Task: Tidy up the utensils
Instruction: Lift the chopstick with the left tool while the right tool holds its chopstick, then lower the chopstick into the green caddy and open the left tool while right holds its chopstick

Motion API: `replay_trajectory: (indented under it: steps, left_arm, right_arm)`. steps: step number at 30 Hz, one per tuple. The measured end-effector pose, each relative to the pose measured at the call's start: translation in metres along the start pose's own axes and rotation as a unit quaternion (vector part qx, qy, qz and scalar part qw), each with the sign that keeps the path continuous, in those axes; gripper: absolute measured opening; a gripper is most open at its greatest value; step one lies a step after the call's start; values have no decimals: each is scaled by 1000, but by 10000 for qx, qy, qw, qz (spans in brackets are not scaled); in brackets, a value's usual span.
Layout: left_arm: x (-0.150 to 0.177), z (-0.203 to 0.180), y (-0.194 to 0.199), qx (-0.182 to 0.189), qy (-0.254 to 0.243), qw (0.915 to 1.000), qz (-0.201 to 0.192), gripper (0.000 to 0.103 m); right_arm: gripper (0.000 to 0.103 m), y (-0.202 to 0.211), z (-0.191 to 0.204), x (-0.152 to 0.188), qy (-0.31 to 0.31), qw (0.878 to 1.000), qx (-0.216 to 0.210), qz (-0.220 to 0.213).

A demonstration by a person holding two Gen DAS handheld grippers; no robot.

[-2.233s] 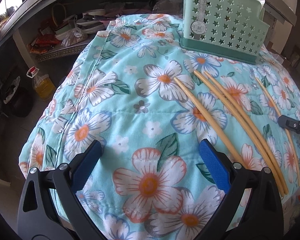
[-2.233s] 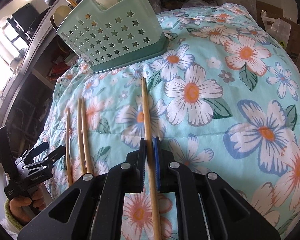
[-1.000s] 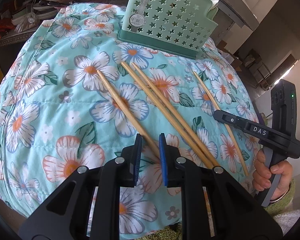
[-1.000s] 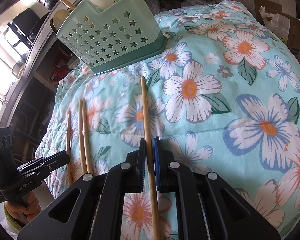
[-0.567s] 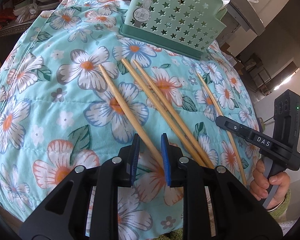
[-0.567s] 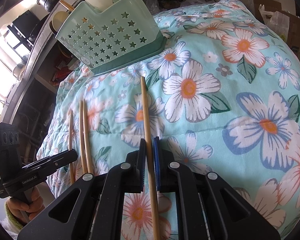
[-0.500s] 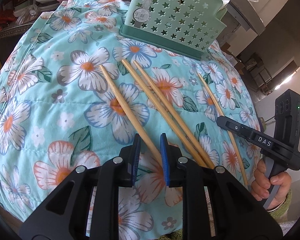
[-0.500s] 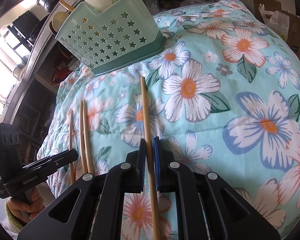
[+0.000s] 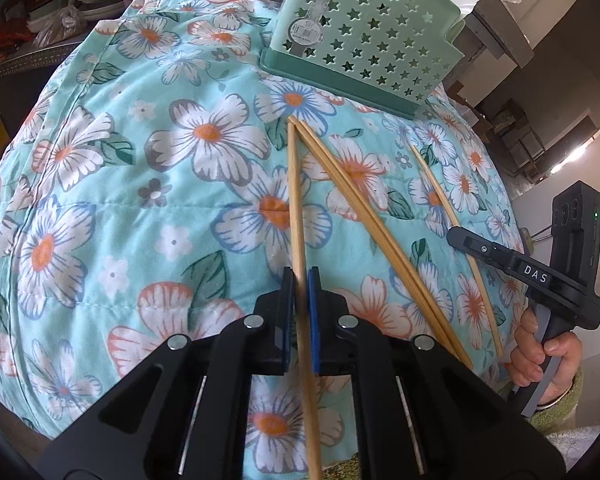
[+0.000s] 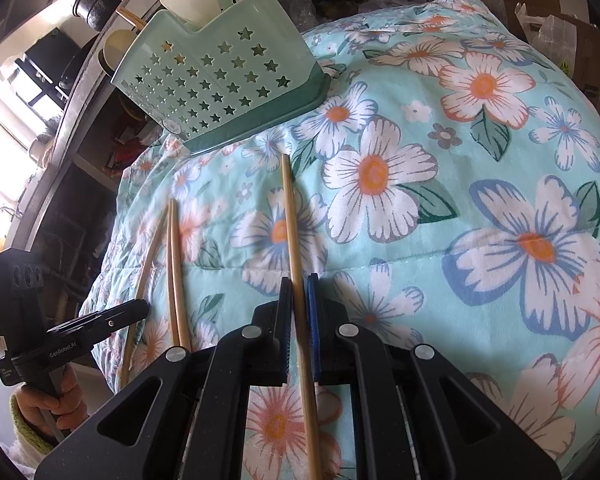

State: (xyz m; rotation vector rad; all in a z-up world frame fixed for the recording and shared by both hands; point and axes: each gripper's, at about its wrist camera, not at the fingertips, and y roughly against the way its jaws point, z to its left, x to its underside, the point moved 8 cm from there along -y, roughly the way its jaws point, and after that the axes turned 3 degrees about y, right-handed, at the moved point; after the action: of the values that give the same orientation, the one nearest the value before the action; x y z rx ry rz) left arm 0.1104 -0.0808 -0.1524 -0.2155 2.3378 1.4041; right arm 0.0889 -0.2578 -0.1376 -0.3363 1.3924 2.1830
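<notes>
we see the left gripper (image 9: 300,276), low centre of its frame, whose jaws have just been closing, now clamped on one chopstick (image 9: 295,200). the right gripper (image 10: 298,280) pinches another chopstick (image 10: 290,216) likewise. two more chopsticks (image 9: 364,216) lie on the floral quilt (image 9: 140,200), below the green star-holed basket (image 9: 372,40) at upper right.

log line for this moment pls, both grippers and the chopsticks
left gripper: just closed on leftmost chopstick | right gripper: shut on rightmost chopstick | middle pair: on quilt | basket: upright
</notes>
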Motion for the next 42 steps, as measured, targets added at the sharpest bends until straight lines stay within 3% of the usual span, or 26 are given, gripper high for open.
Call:
replay_trajectory:
  steps: [10, 14, 20, 27, 33, 42]
  left_arm:
    - [20, 9, 17, -36, 63, 9997, 215, 6]
    - [12, 11, 16, -66, 61, 9997, 235, 16]
    - [-10, 10, 4, -180, -75, 9995, 238, 17]
    - [-36, 11, -13, -149, -10, 9996, 232, 16]
    - [-48, 17, -19, -219, 84, 9996, 166, 5]
    - [-55, 22, 0, -163, 193, 9997, -29, 4]
  right_arm:
    - [7, 10, -2, 19, -33, 9988, -313, 387]
    - [8, 7, 1, 15, 46, 9984, -290, 485]
    - [13, -4, 6, -1, 178, 9987, -176, 451]
    - [13, -20, 10, -20, 139, 9994, -139, 297]
    - [7, -26, 10, -28, 89, 9998, -39, 183]
    - [6, -22, 4, -24, 130, 9998, -32, 113]
